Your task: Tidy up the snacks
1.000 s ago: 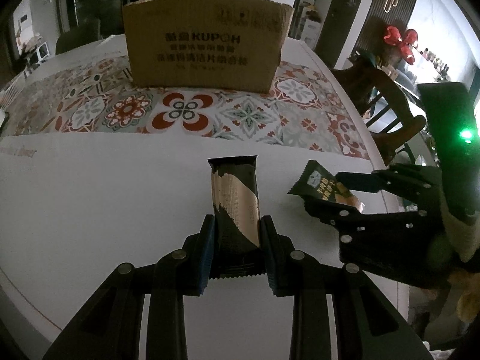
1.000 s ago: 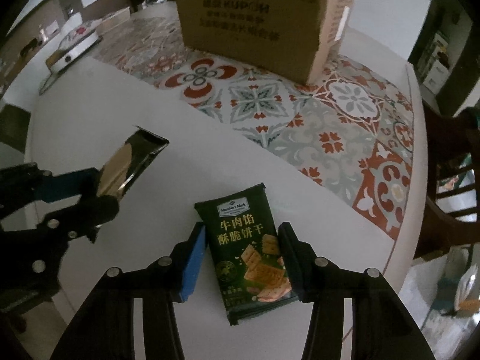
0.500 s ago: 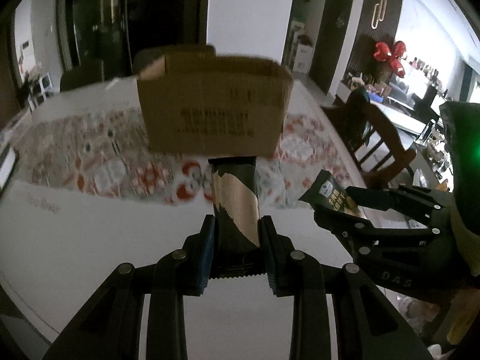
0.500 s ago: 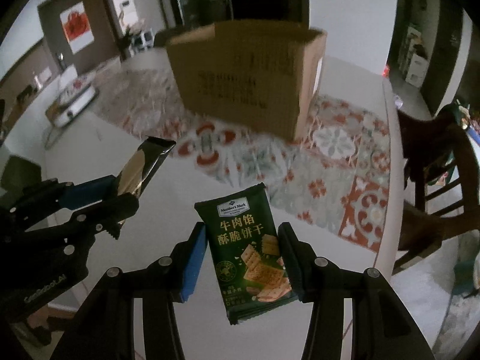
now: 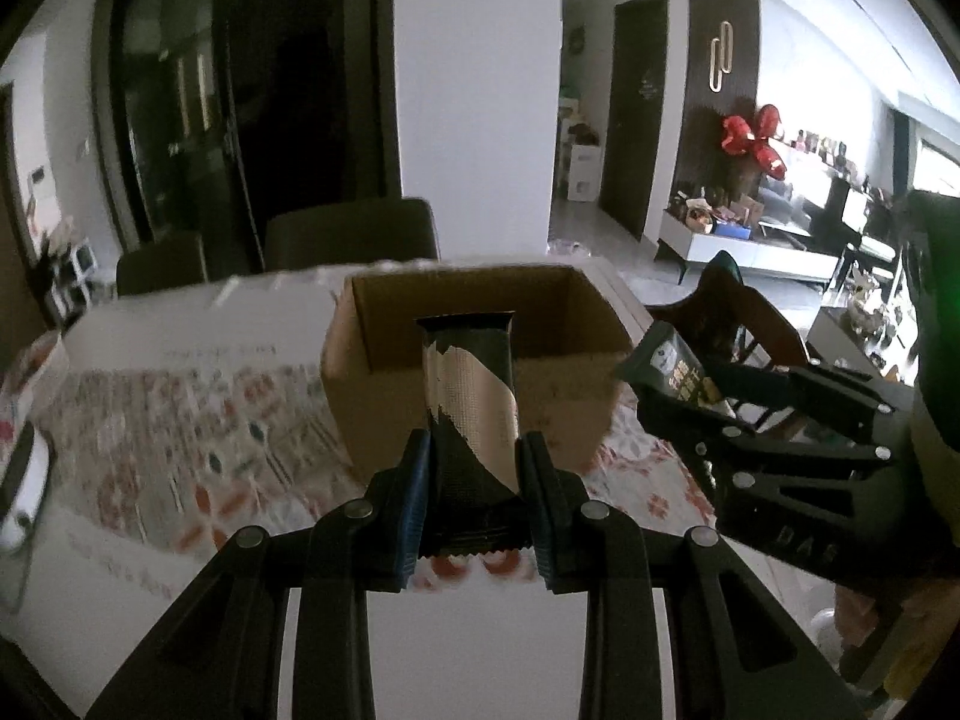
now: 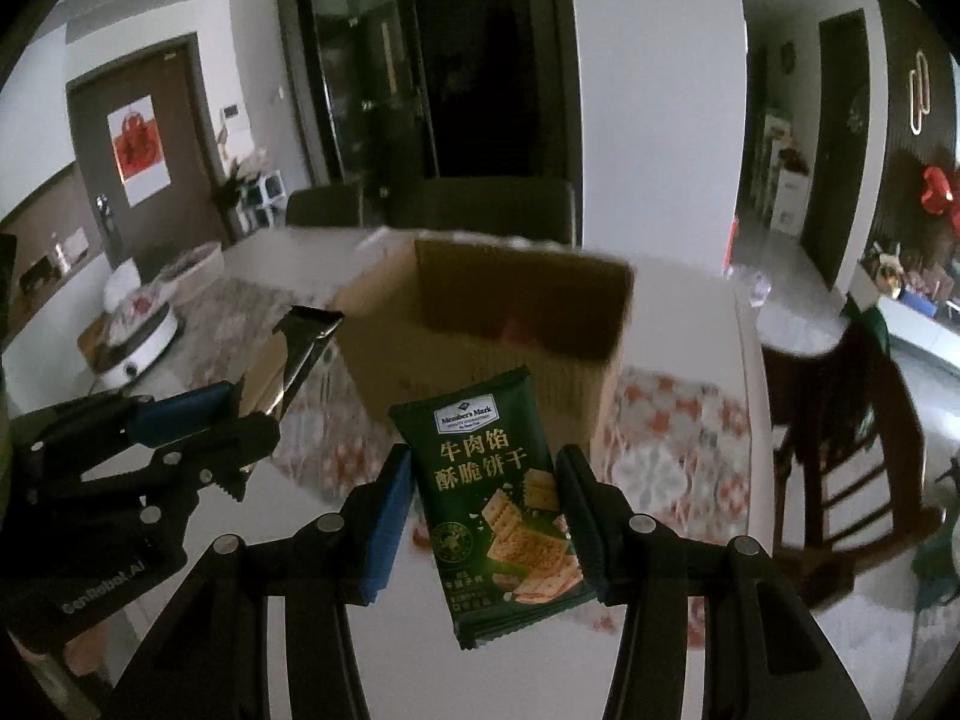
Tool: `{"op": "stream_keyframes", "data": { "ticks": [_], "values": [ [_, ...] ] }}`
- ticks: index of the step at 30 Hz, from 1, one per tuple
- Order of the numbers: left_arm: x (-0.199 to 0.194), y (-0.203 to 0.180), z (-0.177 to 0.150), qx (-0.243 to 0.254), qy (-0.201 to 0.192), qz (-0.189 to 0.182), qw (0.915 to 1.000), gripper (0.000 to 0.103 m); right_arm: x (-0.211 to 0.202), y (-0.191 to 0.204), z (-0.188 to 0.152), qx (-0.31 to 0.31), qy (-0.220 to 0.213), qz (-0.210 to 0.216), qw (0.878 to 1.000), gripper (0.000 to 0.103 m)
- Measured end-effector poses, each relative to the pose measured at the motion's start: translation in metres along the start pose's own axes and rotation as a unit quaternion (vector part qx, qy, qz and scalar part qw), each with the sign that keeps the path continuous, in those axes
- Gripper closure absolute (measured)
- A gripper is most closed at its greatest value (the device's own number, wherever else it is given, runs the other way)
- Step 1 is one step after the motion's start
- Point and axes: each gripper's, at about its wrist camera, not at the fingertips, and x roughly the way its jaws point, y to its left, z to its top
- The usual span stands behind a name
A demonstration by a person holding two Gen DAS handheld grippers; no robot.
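My left gripper [image 5: 474,456] is shut on a dark snack bar with a gold stripe [image 5: 471,396], held upright in the air. The bar's top end stands in front of the open cardboard box [image 5: 474,324] on the table. My right gripper [image 6: 486,480] is shut on a green biscuit packet [image 6: 498,492], also lifted clear of the table, with the same box [image 6: 510,312] behind it. Each gripper shows in the other's view: the right one [image 5: 690,378] with its green packet at the right, the left one [image 6: 264,384] with the bar at the left.
The box stands on a patterned tile mat [image 5: 180,420] on a white table [image 5: 468,630]. A white round appliance [image 6: 138,336] sits at the table's far left. Dark chairs [image 5: 354,234] stand behind the table and a wooden chair [image 6: 840,438] at its right side.
Both grippers have risen with their snacks, from just above the tabletop to near the height of the box's rim. The box's open inside now shows. Neither grip has changed.
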Motion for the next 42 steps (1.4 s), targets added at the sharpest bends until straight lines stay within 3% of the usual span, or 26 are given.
{"op": "stream_keyframes", "data": {
  "ticks": [13, 21, 23, 25, 31, 36, 39, 42],
  "values": [
    [0.064, 0.05, 0.064, 0.045, -0.009, -0.034, 0.9984, 0.073, 0.05, 0.01, 0.071, 0.001, -0.036, -0.044, 0.998, 0.053],
    [0.117, 0.063, 0.086, 0.05, 0.02, -0.072, 0.996, 0.072, 0.092, 0.005, 0.098, 0.01, -0.024, -0.08, 0.996, 0.053],
    [0.126, 0.065, 0.088, 0.048, 0.025, -0.075, 0.9957, 0.065, 0.102, 0.004, 0.102, 0.011, -0.016, -0.082, 0.996, 0.053],
    [0.13, 0.068, 0.089, 0.04, 0.023, -0.068, 0.9966, 0.045, 0.111, -0.001, 0.103, 0.018, -0.001, -0.086, 0.996, 0.052],
    [0.114, 0.078, 0.086, 0.026, 0.009, -0.035, 0.999, 0.044, 0.101, -0.006, 0.099, 0.041, -0.005, -0.141, 0.989, 0.04],
    [0.081, 0.078, 0.077, 0.02, -0.004, -0.022, 0.9995, 0.037, 0.074, 0.004, 0.089, 0.052, -0.021, -0.145, 0.988, 0.03],
    [0.056, 0.079, 0.07, 0.015, -0.015, -0.011, 0.9997, 0.026, 0.051, 0.013, 0.077, 0.066, -0.032, -0.147, 0.986, 0.02],
    [0.026, 0.077, 0.057, 0.018, -0.035, 0.009, 0.9992, 0.016, 0.028, 0.023, 0.064, 0.072, -0.038, -0.153, 0.985, 0.02]
  ]
}}
